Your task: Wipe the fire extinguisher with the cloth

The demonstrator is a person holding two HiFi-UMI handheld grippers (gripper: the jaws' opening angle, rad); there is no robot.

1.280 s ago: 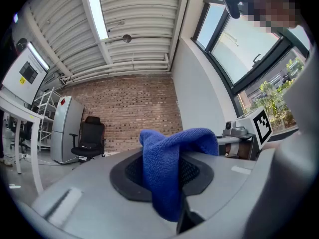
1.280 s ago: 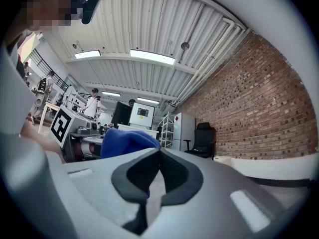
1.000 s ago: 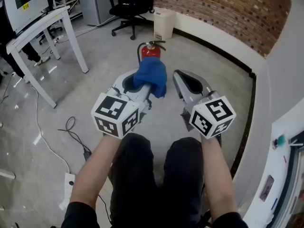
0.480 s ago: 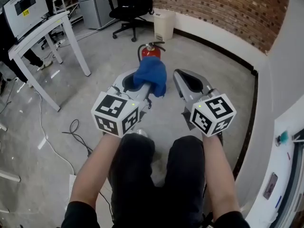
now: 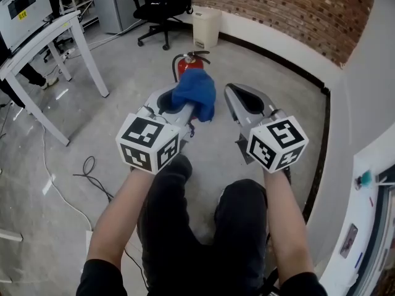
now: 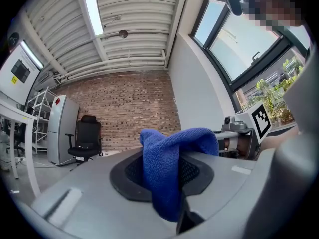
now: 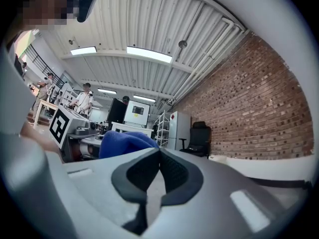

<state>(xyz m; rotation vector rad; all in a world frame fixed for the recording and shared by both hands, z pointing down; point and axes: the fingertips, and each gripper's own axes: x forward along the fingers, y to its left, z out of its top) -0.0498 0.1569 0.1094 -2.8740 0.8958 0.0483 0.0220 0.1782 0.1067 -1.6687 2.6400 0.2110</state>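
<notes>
Fire extinguisher (image 5: 182,66) stands on the floor ahead of both grippers, red body upright, long axis vertical, black lever and hose at the top, lever reaching toward the view's right. In the head view its lower part is hidden behind the blue cloth (image 5: 195,93), which bunches over the front of the left gripper (image 6: 167,176). Left gripper's jaws are clenched on the cloth: a fold runs down between the pads and the rest flops up and over to the right. Right gripper (image 7: 159,158) sits beside it, level, jaws pressed together with nothing between them. Surface is a grey polished concrete floor (image 5: 123,91); a red brick wall (image 5: 278,11) with a white base runs behind. A white bin (image 5: 205,27) stands against that wall just beyond the extinguisher, and a black office chair (image 5: 159,5) is to its left. A white table (image 5: 38,43) is at far left, well apart. Loose cables (image 5: 91,169) trail on the floor at left. The cloth is the only thing standing between the grippers and the extinguisher.
</notes>
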